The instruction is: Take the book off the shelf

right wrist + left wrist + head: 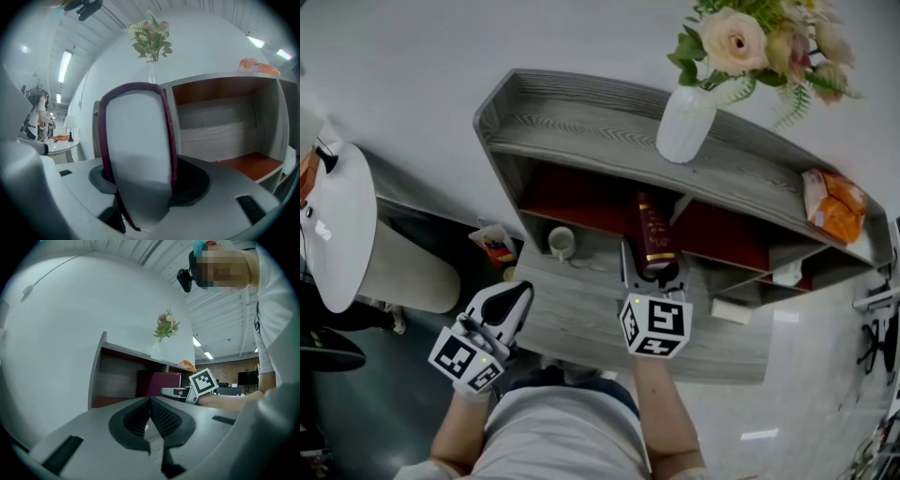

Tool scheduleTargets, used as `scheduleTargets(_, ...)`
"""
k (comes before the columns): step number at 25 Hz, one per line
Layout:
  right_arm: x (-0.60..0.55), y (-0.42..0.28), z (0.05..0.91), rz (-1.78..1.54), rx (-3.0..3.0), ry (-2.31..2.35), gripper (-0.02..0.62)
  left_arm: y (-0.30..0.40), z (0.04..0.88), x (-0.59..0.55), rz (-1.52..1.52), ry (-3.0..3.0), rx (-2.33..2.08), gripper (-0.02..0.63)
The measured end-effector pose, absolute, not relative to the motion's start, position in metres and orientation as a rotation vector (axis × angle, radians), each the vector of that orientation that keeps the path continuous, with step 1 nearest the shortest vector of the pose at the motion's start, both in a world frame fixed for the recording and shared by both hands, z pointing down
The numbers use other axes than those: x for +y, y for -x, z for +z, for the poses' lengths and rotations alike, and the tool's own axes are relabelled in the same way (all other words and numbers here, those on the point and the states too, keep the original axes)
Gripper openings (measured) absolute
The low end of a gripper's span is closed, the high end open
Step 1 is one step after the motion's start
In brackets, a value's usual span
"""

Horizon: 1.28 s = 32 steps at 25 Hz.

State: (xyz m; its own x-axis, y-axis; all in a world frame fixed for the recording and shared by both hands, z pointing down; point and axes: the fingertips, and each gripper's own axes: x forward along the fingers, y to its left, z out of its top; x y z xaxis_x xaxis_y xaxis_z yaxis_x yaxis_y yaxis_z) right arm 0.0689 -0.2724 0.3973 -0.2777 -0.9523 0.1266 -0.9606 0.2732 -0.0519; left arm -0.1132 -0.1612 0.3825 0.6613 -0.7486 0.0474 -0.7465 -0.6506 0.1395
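Note:
A dark red book (656, 234) stands upright in the shelf's (581, 122) lower compartment, near the middle. My right gripper (654, 272) reaches in from the front with a jaw on each cover. In the right gripper view the book (138, 140) fills the gap between the jaws, its white page edge faces the camera, and the dark pads (101, 176) lie against both covers. My left gripper (517, 295) hangs apart at the desk's left front corner, its jaws together and holding nothing. In the left gripper view its pads (136, 420) meet at a point.
A white vase (684, 127) of flowers and an orange packet (834, 206) stand on the shelf top. A white cup (562, 243) sits left of the book, on the grey desk (581, 323). A round white table (342, 225) is at far left.

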Motion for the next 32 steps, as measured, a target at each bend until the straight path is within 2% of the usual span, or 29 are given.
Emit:
scheduleTargets(16, -0.239, -0.074, 0.396, 0.223, -2.477, -1.845, 0.236, 0.095, 0.38, -0.156, -0.046, -2.767, -1.137, 0.015)
scheduleTargets(32, -0.179, -0.093, 0.396, 0.297, -2.563, -1.821, 0.232, 0.028, 0.377, -0.159, -0.072, -2.876, -0.769, 0.015)
